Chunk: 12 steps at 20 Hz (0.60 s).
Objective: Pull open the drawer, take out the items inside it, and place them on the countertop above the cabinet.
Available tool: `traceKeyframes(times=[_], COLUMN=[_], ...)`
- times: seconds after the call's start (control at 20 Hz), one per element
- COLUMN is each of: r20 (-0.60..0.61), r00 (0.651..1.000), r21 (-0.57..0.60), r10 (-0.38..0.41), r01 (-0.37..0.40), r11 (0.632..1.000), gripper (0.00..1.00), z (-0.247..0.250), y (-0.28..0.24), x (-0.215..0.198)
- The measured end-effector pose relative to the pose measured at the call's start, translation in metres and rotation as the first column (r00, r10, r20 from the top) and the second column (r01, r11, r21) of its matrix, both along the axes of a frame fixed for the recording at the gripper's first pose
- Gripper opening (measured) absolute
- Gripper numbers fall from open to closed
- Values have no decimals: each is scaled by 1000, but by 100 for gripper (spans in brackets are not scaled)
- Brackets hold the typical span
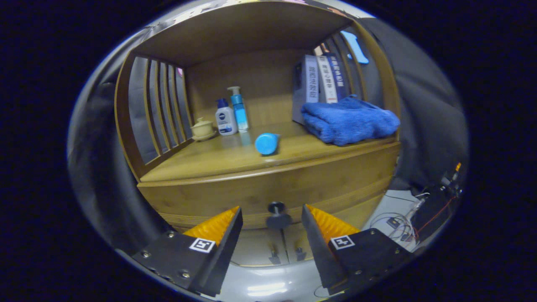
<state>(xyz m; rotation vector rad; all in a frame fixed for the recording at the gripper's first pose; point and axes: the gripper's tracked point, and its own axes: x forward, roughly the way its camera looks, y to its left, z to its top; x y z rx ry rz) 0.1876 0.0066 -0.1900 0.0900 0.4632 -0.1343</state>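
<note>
**Gripper being lined up on the drawer knob**

The gripper [272, 218] is being held spread, empty, with the drawer's round knob [277, 214] lying between its fingertips, untouched. The closed drawer [268, 191] is sitting just under the countertop [209, 159]. The knob is judged rigid and small, possibly slippery; it is best pinched at its stem.

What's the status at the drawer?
Gripper open, fingers either side of the drawer knob, not touching. Drawer shut. Blue bottle lies on the countertop; nothing blocks the knob.
</note>
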Motion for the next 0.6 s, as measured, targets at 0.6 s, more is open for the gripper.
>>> traceKeyframes(times=[0.6], r20=[-75], r00=[991], r21=[-289], r10=[-115], r01=[89], r11=[953], gripper=[83], z=[51], y=[-164], x=[-123])
